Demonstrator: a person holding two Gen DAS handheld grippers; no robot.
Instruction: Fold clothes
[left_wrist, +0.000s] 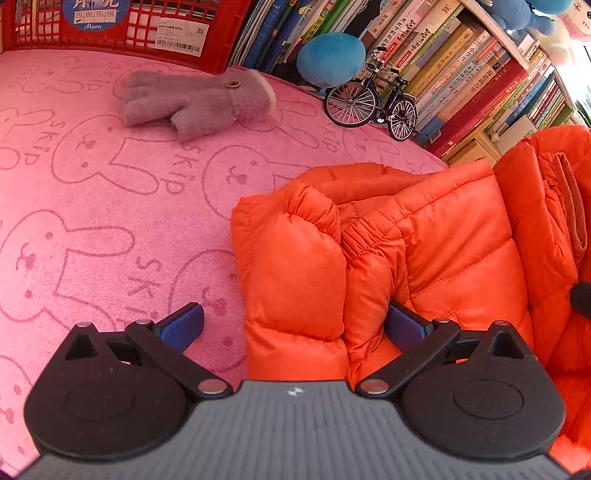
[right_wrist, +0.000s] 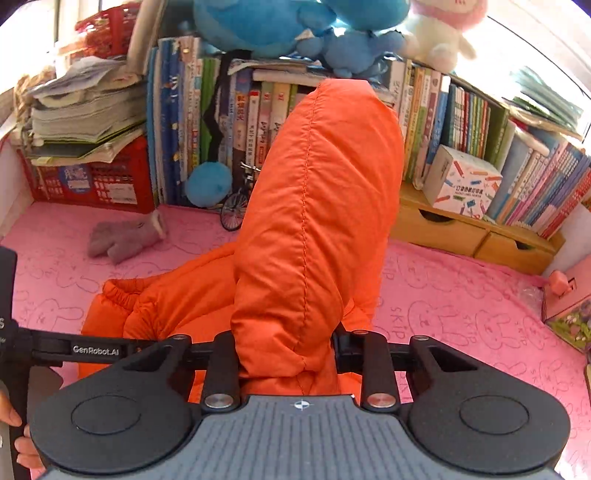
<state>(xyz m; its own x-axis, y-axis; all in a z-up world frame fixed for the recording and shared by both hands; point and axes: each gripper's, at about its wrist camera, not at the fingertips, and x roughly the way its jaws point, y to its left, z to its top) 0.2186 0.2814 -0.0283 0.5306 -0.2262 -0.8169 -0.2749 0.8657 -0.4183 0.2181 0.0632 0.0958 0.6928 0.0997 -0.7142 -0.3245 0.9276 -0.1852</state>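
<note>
The right gripper (right_wrist: 284, 343) has its jaws pinching a puffy fold of the orange quilted down jacket (right_wrist: 306, 206), which rises as a tall column through the middle of the right wrist frame, its stitched seam running top to bottom. The left gripper (left_wrist: 293, 325) has its jaws spread wide, with the jacket's lower left corner lying between the blue pads (left_wrist: 184, 325); the left one sits clear of the cloth, the right one is close against it, though contact cannot be told. The rest of the jacket lies bunched on the pink rabbit-print cloth (left_wrist: 92, 206) covering the tabletop, filling the right half of the left wrist frame, an elastic cuff showing at centre. In the upper left of that frame lies a grey fluffy mitten (left_wrist: 195, 103), well apart from the jacket. Beyond it, a small black model bicycle (left_wrist: 373, 99) stands near a row of upright books (left_wrist: 461, 81), with a red plastic crate (left_wrist: 166, 26) at the top edge.
</note>
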